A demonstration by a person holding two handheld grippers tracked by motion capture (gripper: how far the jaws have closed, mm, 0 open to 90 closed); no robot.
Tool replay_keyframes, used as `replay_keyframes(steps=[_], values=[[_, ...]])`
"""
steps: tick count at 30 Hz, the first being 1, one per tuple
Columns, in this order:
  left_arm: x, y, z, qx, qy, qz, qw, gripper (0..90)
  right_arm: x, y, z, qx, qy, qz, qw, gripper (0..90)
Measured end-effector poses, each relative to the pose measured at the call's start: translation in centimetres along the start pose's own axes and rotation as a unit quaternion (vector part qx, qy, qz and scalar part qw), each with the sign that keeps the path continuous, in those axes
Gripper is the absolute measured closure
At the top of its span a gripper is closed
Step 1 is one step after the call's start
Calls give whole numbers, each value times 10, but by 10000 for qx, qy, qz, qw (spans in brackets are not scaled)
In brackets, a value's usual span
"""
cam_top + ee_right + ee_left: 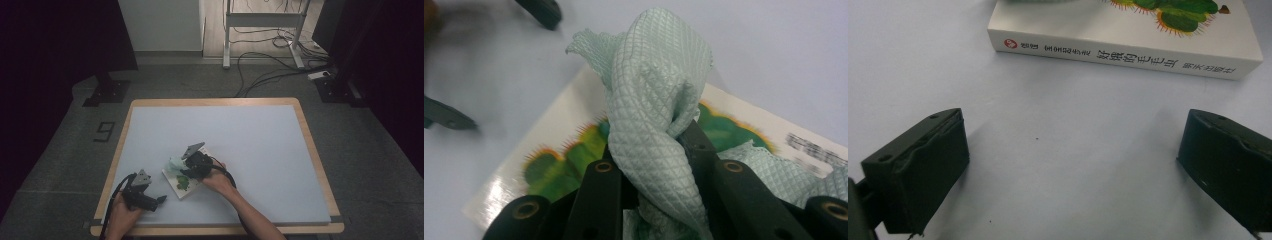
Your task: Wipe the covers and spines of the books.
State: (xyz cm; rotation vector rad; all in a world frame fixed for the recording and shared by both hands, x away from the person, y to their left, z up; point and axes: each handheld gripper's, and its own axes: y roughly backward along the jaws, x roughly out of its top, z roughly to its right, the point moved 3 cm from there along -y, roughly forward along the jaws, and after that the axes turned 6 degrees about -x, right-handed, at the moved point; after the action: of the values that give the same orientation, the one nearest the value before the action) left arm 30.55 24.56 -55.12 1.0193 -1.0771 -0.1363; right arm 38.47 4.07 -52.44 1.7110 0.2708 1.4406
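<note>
A white book (183, 185) with a green picture on its cover lies flat on the pale mat, near the front. In the right gripper view my right gripper (651, 155) is shut on a bunched pale green waffle cloth (654, 95), which hangs over the book's cover (556, 167). From above, the cloth (174, 164) sticks out to the left of the right gripper (186, 171). My left gripper (160, 199) rests low at the front left, open and empty. Its own view shows the jaws wide apart (1073, 170), pointing at the book's spine (1128, 57).
The pale mat (260, 145) covers a wooden table, with bare room to the right and at the back. Beyond the table lie the grey floor, cables (270, 70) and a metal frame's legs (227, 35). The left gripper's fingertips (541, 10) show far off in the right gripper view.
</note>
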Motion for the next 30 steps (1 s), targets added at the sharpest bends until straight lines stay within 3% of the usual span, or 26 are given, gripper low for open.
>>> replay_keyframes(steps=[5, 12, 21, 30], values=[[0, 0, 0, 1, -4, 2, 10000, 0, 6, -5, -12, 221, 50, 43, 9997, 737], [0, 0, 0, -1, -8, -1, 10000, 0, 14, -11, -25, 298, 246, -1, 9993, 736], [0, 0, 0, 1, 1, 4, 10000, 0, 21, -17, -28, 263, 301, -13, 9992, 737], [0, 0, 0, 0, -8, -3, 10000, 0, 31, -28, -22, 173, 185, 25, 9997, 737]])
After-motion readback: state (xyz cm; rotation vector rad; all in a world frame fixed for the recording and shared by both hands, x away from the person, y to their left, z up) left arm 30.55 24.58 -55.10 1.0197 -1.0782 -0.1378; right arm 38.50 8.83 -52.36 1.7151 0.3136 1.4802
